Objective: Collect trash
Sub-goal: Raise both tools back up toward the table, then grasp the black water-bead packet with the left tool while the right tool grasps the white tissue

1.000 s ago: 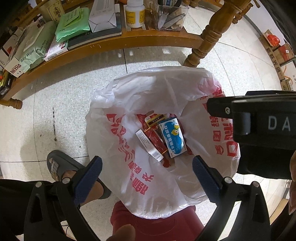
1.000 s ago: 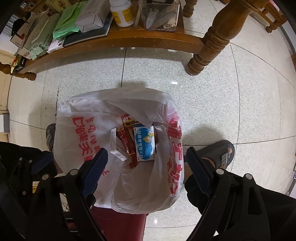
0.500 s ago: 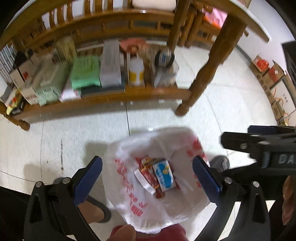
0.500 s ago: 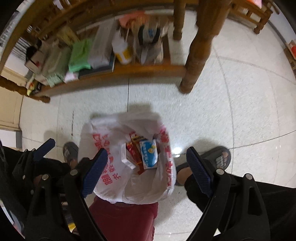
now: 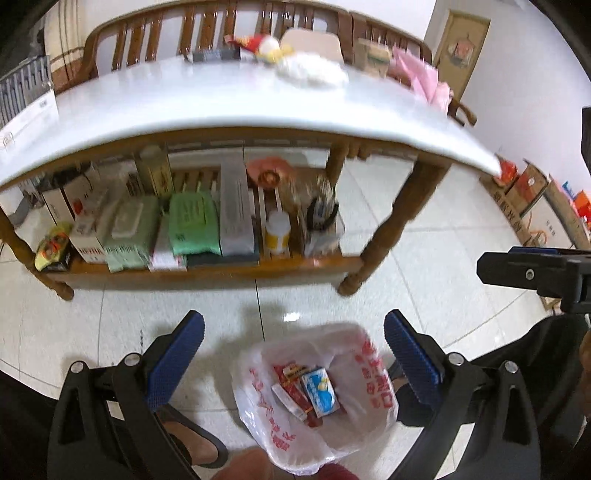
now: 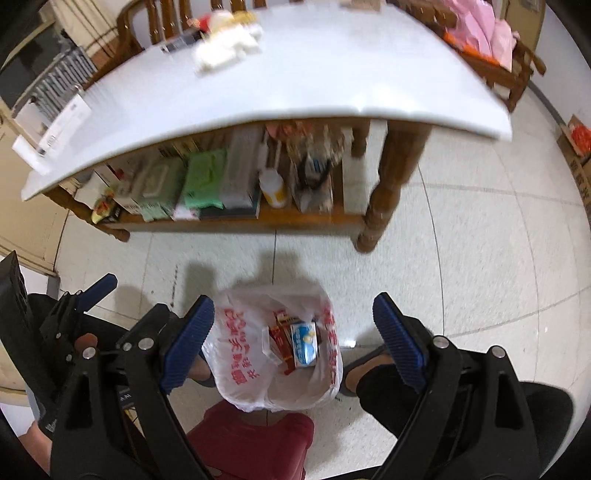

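I had both tongs up over a pale tiled floor (image 6: 480, 258), each spread wide with nothing between the blue pads. Under the left gripper (image 5: 293, 354) and the right gripper (image 6: 293, 341) sat a white bag (image 5: 354, 417) with red print, open at the top, on the floor between my feet. Inside it lay the trash: a blue-and-white box (image 5: 320, 392) beside red packets (image 5: 291, 373) and a white box (image 5: 284, 397), all touching. Ahead stood a wooden table with a white top (image 5: 221, 99); a white lump (image 6: 225, 48) and a pink bag (image 5: 424, 81) rested on it. Its lower shelf (image 5: 207, 269) was packed with green wipe packs (image 5: 194, 223), boxes and a white bottle (image 5: 277, 234). Cartons (image 5: 532, 199) lined the far wall, and a slatted bench back (image 5: 207, 26) rose behind the table
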A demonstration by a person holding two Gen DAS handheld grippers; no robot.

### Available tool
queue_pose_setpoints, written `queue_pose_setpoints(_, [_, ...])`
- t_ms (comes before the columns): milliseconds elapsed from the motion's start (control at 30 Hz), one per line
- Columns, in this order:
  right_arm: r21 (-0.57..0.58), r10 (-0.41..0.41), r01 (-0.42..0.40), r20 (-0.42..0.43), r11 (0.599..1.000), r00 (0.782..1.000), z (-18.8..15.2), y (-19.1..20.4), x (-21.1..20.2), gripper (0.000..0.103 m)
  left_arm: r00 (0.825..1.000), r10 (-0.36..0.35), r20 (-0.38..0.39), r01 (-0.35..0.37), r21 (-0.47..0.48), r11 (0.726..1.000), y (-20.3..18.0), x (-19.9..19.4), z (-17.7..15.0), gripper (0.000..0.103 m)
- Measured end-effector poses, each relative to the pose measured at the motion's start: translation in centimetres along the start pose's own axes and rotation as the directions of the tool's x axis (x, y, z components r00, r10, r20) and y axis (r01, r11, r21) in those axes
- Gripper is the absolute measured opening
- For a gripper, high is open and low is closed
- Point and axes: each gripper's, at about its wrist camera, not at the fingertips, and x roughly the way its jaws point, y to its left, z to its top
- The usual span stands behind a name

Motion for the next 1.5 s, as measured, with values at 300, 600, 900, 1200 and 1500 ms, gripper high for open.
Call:
queue_pose_setpoints(300, [-0.043, -0.008, 0.012, 0.092, 0.999, 0.996, 6.5, 2.3, -4.3, 0.091, 0.993, 0.003, 0.117, 0.002, -0.045, 0.999, 3.1, -4.8, 8.2, 0.095])
queue_pose_setpoints(600, [-0.047, -0.011, 0.017, 0.129, 0.999, 0.992, 14.8, 4.6, -4.8, 0.095, 0.976, 0.112, 0.187, -0.101, -0.063, 0.993, 7.7, -3.9, 18.3, 0.095])
queue_pose_setpoints(900, [-0.057, -0.077, 0.085, 0.128, 0.995, 0.989, 21.1, 6.3, -2.3, 0.095, 0.973, 0.098, 0.208, -0.094, -0.026, 0.995, 11.6, 1.3, 25.8, 0.095])
queue_pose_setpoints(1200, [-0.056, -0.113, 0.117, 0.068, 0.992, 0.991, 24.6, 7.7, 2.5, 0.095, 0.982, 0.072, 0.175, -0.081, 0.044, 0.996, 12.1, 6.9, 30.2, 0.095])
queue_pose_setpoints(1500, [-0.055, -0.144, 0.146, 0.03, 0.988, 0.989, 26.2, 8.3, 5.8, 0.095, 0.987, 0.074, 0.146, -0.087, 0.084, 0.993, 12.4, 10.6, 31.6, 0.095])
